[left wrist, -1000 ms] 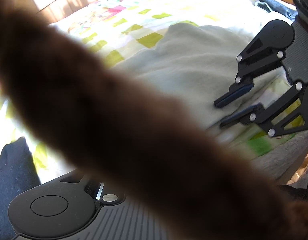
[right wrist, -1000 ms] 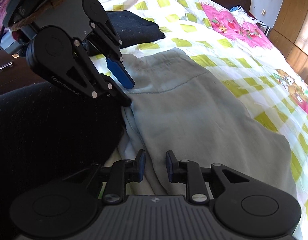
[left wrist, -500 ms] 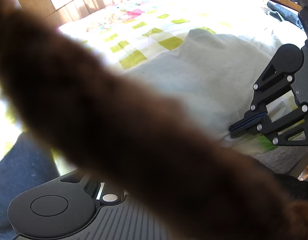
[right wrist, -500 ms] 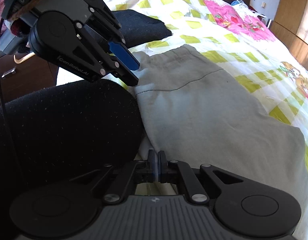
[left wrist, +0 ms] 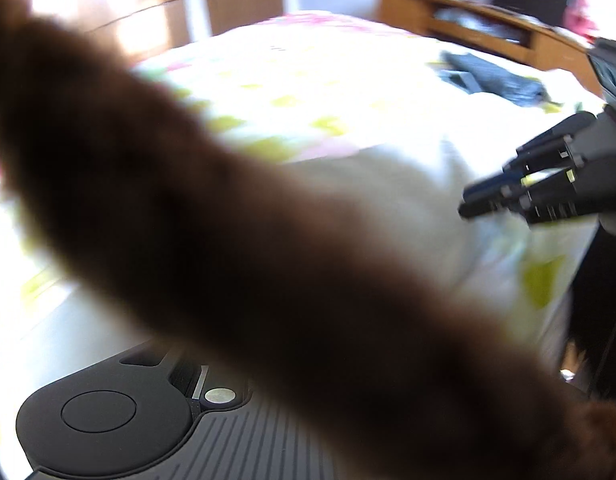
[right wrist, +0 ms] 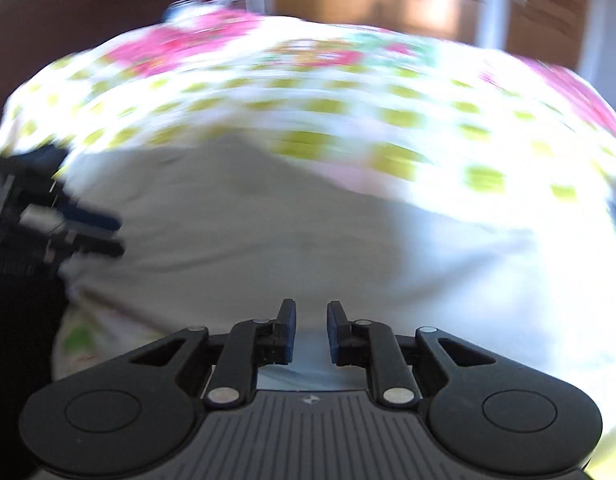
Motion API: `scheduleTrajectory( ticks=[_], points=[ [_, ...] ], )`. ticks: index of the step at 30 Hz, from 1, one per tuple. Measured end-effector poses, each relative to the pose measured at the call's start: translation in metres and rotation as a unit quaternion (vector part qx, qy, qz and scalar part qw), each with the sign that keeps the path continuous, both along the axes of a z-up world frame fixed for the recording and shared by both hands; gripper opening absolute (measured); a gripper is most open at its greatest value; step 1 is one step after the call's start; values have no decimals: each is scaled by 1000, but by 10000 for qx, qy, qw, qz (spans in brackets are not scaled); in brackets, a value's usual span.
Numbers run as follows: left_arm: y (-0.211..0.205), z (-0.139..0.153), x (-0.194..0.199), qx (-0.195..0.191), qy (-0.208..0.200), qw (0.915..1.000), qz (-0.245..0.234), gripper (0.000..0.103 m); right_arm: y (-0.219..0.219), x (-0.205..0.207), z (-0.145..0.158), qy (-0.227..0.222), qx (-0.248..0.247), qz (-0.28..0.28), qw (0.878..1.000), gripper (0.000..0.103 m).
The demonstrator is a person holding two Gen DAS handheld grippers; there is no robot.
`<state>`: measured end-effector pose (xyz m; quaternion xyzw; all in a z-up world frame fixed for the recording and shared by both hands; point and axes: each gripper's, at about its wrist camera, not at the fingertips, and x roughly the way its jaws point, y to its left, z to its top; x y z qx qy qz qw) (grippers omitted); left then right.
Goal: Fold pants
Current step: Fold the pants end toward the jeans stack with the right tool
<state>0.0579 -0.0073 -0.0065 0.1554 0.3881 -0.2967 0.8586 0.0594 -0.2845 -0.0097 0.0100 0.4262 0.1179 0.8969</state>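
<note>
Pants [right wrist: 268, 220], pale grey, lay spread on the checked bedspread [right wrist: 388, 112], while the right gripper [right wrist: 310, 332] hovered over their near edge, its jaws opening with nothing clamped, and the left gripper [right wrist: 108, 236] showed a narrow gap, its hold unclear.

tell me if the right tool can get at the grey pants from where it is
Probably yes. The right tool sits just over the grey pants, its jaws opening with only a little cloth showing in the gap and nothing else in between. The left tool is off at the pants' far edge.
</note>
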Motion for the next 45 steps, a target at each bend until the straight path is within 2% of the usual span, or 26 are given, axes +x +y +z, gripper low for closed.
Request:
scheduleTrajectory(
  ticks=[4, 7, 10, 12, 15, 17, 19, 22, 27, 29, 30, 31, 32, 33, 35, 37, 39, 41, 42, 44, 45],
  points=[
    [-64, -17, 11, -229, 309, 9970, -673, 23, -77, -9, -2, 161, 562, -1217, 9908, 42],
    [-99, -29, 11, -130, 538, 9927, -1072, 23, -123, -14, -9, 298, 1131, -1897, 9749, 48],
    [-115, -35, 10, 45, 625, 9895, -1304, 23, -153, -17, -25, 369, 1889, -2478, 9495, 49],
    [-119, -32, 11, 56, 672, 9887, -1339, 23, -173, -18, -34, 328, 2617, -2837, 9219, 49],
    [-125, -31, 14, 102, 712, 9881, -1359, 23, -187, -16, -43, 81, 3248, -3093, 8937, 49],
    [-130, -31, 15, 156, 703, 9876, -1392, 23, -191, -15, -43, -101, 3435, -3169, 8840, 49],
    [-132, -31, 15, 166, 705, 9874, -1405, 23, -193, -13, -42, -283, 3468, -3183, 8818, 49],
    [-135, -32, 16, 186, 704, 9873, -1414, 23, -197, -4, -50, -202, 3383, -3417, 8766, 49],
    [-135, -31, 16, 181, 699, 9877, -1385, 23, -210, 8, -68, -407, 3881, -3813, 8381, 49],
    [-136, -31, 17, 145, 697, 9882, -1354, 23, -213, 16, -73, -453, 4063, -3805, 8295, 49],
    [-136, -31, 17, 118, 688, 9886, -1335, 23, -216, 20, -75, -441, 4204, -3827, 8215, 47],
    [-137, -30, 18, 87, 673, 9891, -1307, 24, -220, 21, -74, -466, 4328, -3855, 8136, 32],
    [-138, -30, 19, 48, 672, 9896, -1274, 24, -222, 19, -71, -577, 4436, -3860, 8067, 24],
    [-139, -29, 20, 7, 696, 9897, -1252, 24, -225, 14, -63, -846, 4519, -3817, 8018, 24],
    [-141, -31, 21, -44, 738, 9896, -1232, 24, -226, 3, -48, -1345, 4423, -3715, 8052, 24],
    [-145, -33, 20, -61, 764, 9888, -1278, 24, -223, 2, -45, -1468, 4337, -3690, 8088, 24],
    [-150, -35, 19, -79, 751, 9881, -1337, 24, -216, 19, -51, -1049, 4102, -3661, 8287, 24],
    [-155, -37, 22, -141, 754, 9881, -1331, 24, -208, 33, -61, -672, 4082, -3577, 8372, 30],
    [-156, -37, 23, -175, 748, 9882, -1325, 24, -204, 38, -65, -582, 4110, -3542, 8380, 33],
    [-157, -37, 23, -201, 751, 9882, -1317, 25, -202, 40, -72, -513, 4158, -3611, 8331, 33],
    [-156, -36, 23, -208, 747, 9883, -1316, 25, -205, 37, -72, -560, 4218, -3654, 8279, 28]
  ],
)
